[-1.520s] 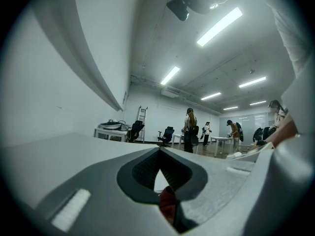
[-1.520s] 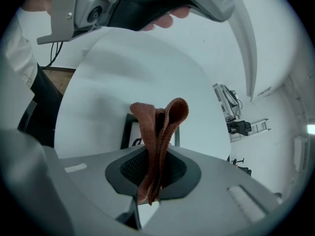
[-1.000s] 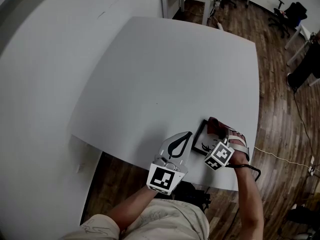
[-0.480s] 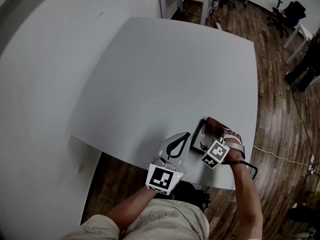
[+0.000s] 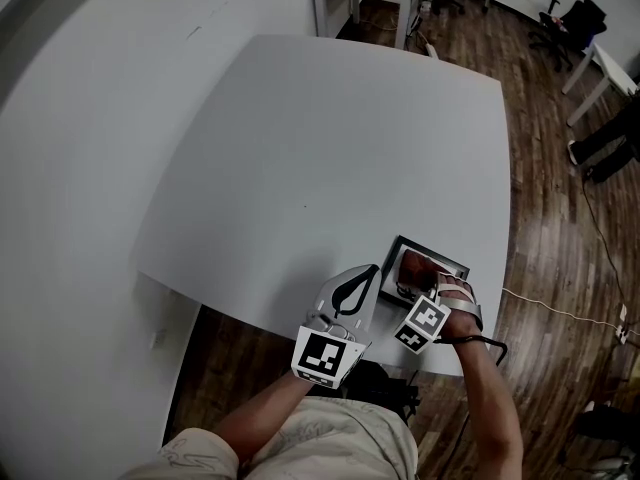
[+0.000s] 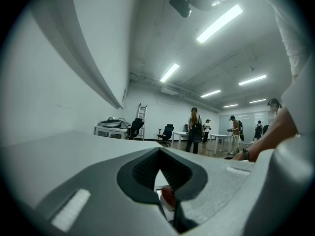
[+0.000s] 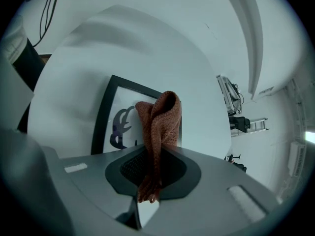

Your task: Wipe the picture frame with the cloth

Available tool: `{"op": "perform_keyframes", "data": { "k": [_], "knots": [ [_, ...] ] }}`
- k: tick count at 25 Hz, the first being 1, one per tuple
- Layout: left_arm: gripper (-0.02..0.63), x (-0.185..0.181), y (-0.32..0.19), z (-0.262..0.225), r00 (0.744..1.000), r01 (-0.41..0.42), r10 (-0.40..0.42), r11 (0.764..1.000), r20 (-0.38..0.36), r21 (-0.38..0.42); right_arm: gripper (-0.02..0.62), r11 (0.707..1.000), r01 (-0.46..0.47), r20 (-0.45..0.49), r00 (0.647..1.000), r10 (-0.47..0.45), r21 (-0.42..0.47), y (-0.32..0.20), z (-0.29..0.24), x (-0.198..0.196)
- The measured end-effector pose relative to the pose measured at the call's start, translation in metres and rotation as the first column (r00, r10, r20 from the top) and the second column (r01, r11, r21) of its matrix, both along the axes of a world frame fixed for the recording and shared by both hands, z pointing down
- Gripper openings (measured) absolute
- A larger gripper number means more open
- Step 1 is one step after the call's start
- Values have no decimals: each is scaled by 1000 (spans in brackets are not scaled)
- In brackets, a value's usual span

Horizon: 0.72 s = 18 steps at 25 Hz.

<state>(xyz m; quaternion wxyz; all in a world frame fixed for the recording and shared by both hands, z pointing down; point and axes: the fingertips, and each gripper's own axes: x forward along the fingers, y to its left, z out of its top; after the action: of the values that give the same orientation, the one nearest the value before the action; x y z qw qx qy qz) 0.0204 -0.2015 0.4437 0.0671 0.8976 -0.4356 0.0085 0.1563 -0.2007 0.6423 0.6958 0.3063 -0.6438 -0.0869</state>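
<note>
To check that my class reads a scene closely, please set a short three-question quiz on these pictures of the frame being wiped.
1. True or false: the left gripper holds the cloth.
2. Where on the table does the picture frame lie? A: by the edge nearest the person. B: by the far edge. C: in the middle.
3. Short answer: the right gripper is shut on the cloth. Over which thing does it hold it?

Key: 1 false, its jaws are together with nothing in them. 2 A. 3 the picture frame.
</note>
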Motion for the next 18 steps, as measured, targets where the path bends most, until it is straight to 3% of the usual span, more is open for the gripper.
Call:
{"op": "perform_keyframes", "data": {
  "k": [11, 18],
  "knots": [
    [0, 6, 2, -1, 1000, -19, 19, 1000, -6, 3, 61, 991, 37, 37, 999, -33, -128, 63, -7, -27],
    [0, 9, 4, 3, 1000, -30, 30, 999, -5, -23, 61, 988, 56, 28, 998, -53, -145, 81, -11, -38]
  ]
}}
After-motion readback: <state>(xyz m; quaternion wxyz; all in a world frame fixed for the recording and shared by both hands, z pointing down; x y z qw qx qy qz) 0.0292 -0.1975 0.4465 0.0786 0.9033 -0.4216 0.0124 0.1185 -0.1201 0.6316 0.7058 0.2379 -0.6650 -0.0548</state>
